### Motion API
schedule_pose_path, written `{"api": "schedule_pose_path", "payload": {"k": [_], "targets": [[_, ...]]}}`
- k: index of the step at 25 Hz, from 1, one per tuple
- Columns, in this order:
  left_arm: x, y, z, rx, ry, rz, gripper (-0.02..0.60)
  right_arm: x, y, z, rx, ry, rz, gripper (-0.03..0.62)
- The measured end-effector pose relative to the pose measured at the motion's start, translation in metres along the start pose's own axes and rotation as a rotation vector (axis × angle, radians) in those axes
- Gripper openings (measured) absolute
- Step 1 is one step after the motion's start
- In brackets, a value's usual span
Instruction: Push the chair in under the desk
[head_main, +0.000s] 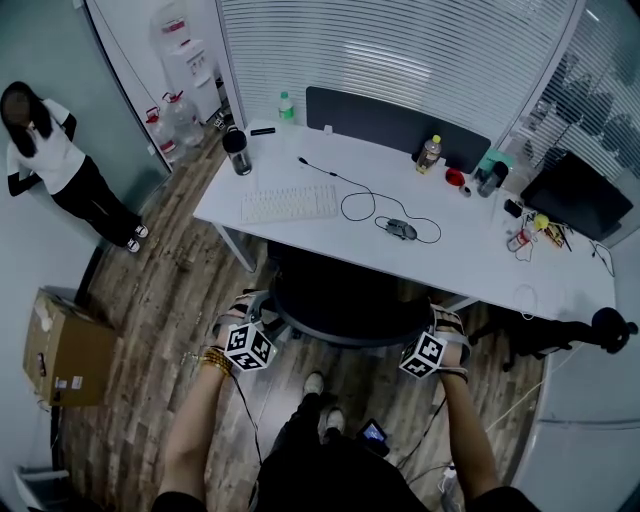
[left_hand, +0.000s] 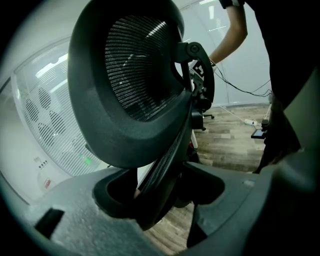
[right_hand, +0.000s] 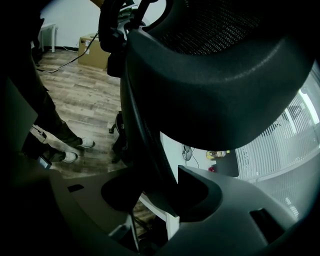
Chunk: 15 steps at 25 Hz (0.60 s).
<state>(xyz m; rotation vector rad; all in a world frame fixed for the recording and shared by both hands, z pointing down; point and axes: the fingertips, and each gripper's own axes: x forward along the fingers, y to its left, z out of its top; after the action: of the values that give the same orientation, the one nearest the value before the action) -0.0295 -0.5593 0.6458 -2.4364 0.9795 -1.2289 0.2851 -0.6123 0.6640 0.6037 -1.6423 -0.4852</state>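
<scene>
The black mesh-backed chair (head_main: 345, 300) stands at the near edge of the white desk (head_main: 470, 255), its seat hidden under the desktop. My left gripper (head_main: 262, 312) is shut on the left edge of the backrest and my right gripper (head_main: 432, 318) on the right edge. In the left gripper view the backrest frame (left_hand: 130, 75) runs down between the jaws of the left gripper (left_hand: 160, 200). In the right gripper view the backrest rim (right_hand: 210, 85) fills the gap of the right gripper (right_hand: 155, 195) in the same way.
On the desk lie a keyboard (head_main: 290, 203), a wired mouse (head_main: 401, 229), a dark mug (head_main: 237, 152) and bottles. A person (head_main: 50, 160) stands at far left near a cardboard box (head_main: 65, 345). A second dark chair (head_main: 560, 335) sits at right. A phone (head_main: 375, 433) lies by my feet.
</scene>
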Motion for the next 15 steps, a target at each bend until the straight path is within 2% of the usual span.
{"api": "schedule_pose_path", "payload": {"k": [15], "targets": [[0.027,0.036,-0.004,0.002,-0.007,-0.009,0.288,0.027,-0.028,0.008,0.026,0.021,-0.001,0.207]]}}
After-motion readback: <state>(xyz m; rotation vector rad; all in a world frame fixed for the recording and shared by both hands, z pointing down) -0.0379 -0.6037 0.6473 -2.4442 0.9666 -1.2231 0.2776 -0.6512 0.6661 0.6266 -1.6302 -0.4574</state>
